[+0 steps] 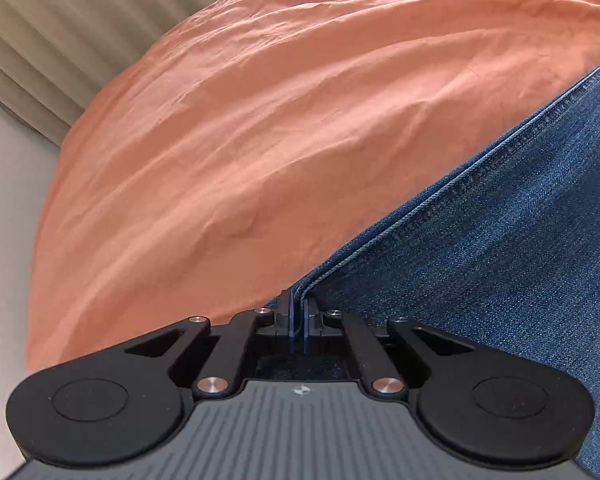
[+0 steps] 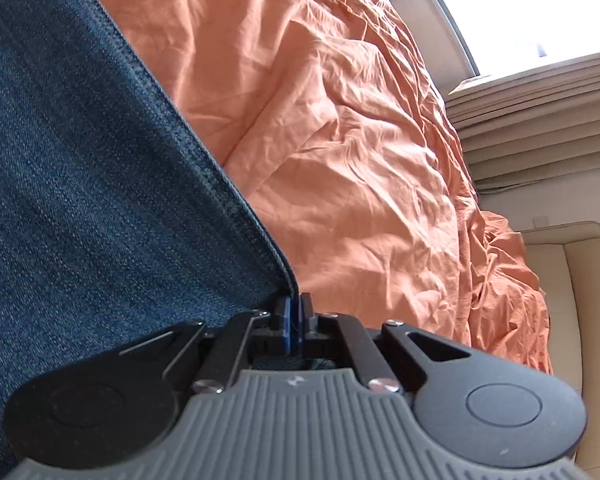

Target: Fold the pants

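Blue denim pants point(image 1: 520, 240) fill the right side of the left wrist view, with a stitched hem edge running up to the right. My left gripper point(image 1: 299, 312) is shut on a corner of that hem. In the right wrist view the pants point(image 2: 80, 180) fill the left side, with the hem running down to the jaws. My right gripper point(image 2: 296, 316) is shut on the other corner of the hem. The denim hangs taut between both grippers above the bed.
A wrinkled orange bed sheet point(image 1: 240, 120) lies beneath the pants and also shows in the right wrist view point(image 2: 340, 160). Beige curtains point(image 1: 60, 32) hang beyond the bed. A bright window point(image 2: 532, 8), curtains point(image 2: 540, 120) and a cream sofa point(image 2: 580, 300) stand at the right.
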